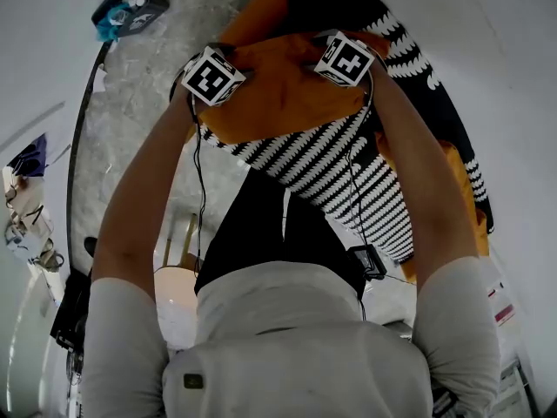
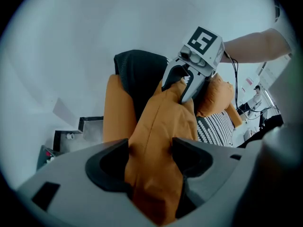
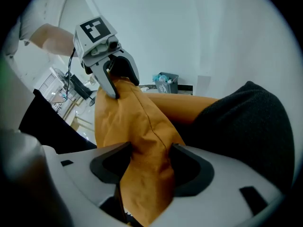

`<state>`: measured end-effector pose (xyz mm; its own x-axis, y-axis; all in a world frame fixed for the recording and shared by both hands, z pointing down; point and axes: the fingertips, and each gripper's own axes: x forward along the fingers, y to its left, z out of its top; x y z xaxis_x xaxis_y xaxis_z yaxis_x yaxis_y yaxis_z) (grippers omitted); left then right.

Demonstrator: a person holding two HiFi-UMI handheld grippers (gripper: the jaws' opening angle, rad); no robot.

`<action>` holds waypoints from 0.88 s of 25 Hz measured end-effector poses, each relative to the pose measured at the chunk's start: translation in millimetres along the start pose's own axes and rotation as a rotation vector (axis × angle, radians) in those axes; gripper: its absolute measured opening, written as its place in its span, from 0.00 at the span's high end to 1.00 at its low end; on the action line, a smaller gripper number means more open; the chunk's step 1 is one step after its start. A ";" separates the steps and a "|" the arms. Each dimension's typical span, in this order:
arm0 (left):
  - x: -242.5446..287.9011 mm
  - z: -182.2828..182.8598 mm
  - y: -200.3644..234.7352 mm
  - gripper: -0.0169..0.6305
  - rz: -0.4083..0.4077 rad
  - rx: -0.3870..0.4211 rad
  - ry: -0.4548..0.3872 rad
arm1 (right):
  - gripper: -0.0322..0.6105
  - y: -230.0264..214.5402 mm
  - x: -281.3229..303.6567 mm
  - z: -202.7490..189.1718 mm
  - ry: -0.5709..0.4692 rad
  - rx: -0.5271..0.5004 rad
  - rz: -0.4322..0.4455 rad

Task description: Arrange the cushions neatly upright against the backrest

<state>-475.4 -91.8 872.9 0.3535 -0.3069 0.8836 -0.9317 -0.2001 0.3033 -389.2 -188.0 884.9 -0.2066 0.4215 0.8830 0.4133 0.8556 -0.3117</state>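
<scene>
Orange cushion (image 2: 158, 122) edge between fingers (image 2: 106, 167) of left gripper (image 2: 150, 162) and right gripper (image 3: 147, 167).

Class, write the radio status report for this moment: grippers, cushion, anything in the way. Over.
Left gripper and right gripper both shut on orange fabric cushion, held between them. Black-and-white striped cushion partly under it.

In the head view, the jaws of the left gripper (image 2: 151, 162) and right gripper (image 3: 150, 164) are hidden in the orange cushion (image 1: 278, 103), which also covers the far end of the striped cushion (image 1: 348, 181). The things in the far-left bin (image 1: 130, 9) are too small to tell.
</scene>
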 end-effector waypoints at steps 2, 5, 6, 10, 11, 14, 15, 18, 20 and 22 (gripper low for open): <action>2.1 -2.4 0.7 0.54 0.007 0.014 0.005 | 0.57 2.0 4.3 0.2 0.011 0.000 0.007; 2.9 -5.4 -2.9 0.65 0.017 0.040 0.014 | 0.70 7.3 7.8 0.5 0.017 -0.001 0.000; 2.7 -5.8 -5.6 0.68 0.022 0.048 0.018 | 0.75 9.1 7.6 0.1 0.014 -0.002 -0.008; -0.7 -5.0 -16.3 0.80 0.047 0.082 0.019 | 0.85 17.7 -1.1 0.4 -0.015 -0.013 -0.041; -2.2 -5.0 -18.6 0.81 0.050 0.085 0.016 | 0.87 20.9 -4.5 0.5 -0.021 -0.014 -0.046; -7.4 -5.0 -26.0 0.85 0.051 0.095 0.010 | 0.89 29.5 -12.3 -0.3 -0.038 -0.017 -0.070; -9.1 -4.5 -28.8 0.86 0.050 0.100 0.007 | 0.89 32.0 -15.7 -1.0 -0.042 -0.018 -0.078; -16.4 -3.4 -38.0 0.88 0.048 0.103 -0.007 | 0.89 42.9 -29.7 -1.6 -0.047 -0.023 -0.092; -22.5 -4.5 -45.5 0.89 0.046 0.102 -0.014 | 0.89 52.7 -37.2 -1.6 -0.053 -0.027 -0.099; -28.2 -5.9 -55.3 0.90 0.040 0.107 -0.021 | 0.89 63.4 -44.2 -4.1 -0.056 -0.025 -0.103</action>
<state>-434.3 -66.5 833.3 0.3188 -0.3363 0.8862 -0.9312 -0.2855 0.2267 -350.2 -153.6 827.5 -0.2977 0.3481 0.8889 0.4089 0.8879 -0.2108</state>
